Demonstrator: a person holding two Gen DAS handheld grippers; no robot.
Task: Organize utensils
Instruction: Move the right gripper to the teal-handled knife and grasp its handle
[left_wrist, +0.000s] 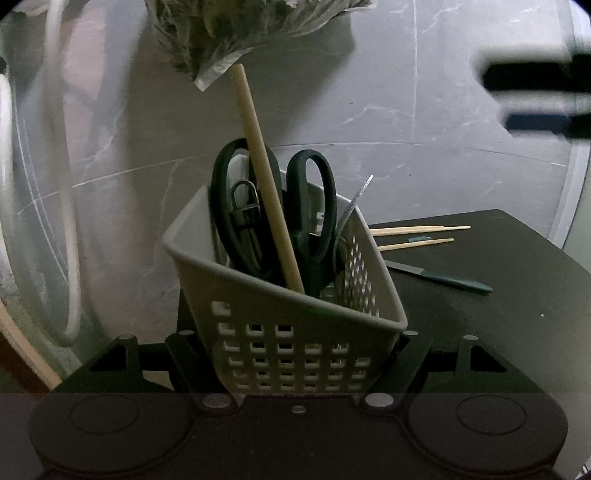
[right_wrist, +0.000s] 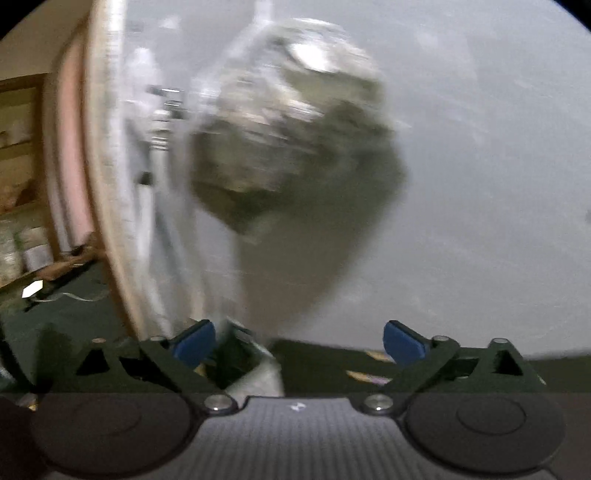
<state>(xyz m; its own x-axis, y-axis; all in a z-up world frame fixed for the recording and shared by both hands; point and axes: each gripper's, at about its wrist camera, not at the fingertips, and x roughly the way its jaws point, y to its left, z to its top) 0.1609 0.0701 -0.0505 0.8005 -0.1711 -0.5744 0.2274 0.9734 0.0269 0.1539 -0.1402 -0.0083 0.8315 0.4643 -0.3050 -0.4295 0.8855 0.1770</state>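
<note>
My left gripper (left_wrist: 295, 363) is shut on the lower part of a white perforated basket (left_wrist: 280, 317), one finger on each side. The basket is tilted and holds black scissors (left_wrist: 314, 206), a long wooden stick (left_wrist: 262, 173), a small metal piece shaped like a padlock (left_wrist: 245, 210) and a thin shiny strip (left_wrist: 354, 203). On the black table (left_wrist: 498, 314) to the right lie wooden chopsticks (left_wrist: 417, 230) and a green-handled knife (left_wrist: 443, 278). My right gripper (right_wrist: 299, 343) is open with nothing between its blue pads (right_wrist: 194, 345). It shows as a dark blur (left_wrist: 535, 96) in the left wrist view.
A clear plastic bag of greens (left_wrist: 236, 33) hangs on the grey marble wall above the basket, blurred in the right wrist view (right_wrist: 288, 136). A white hose (left_wrist: 62, 184) loops at the left. A pale door frame (right_wrist: 107, 166) stands left of the bag.
</note>
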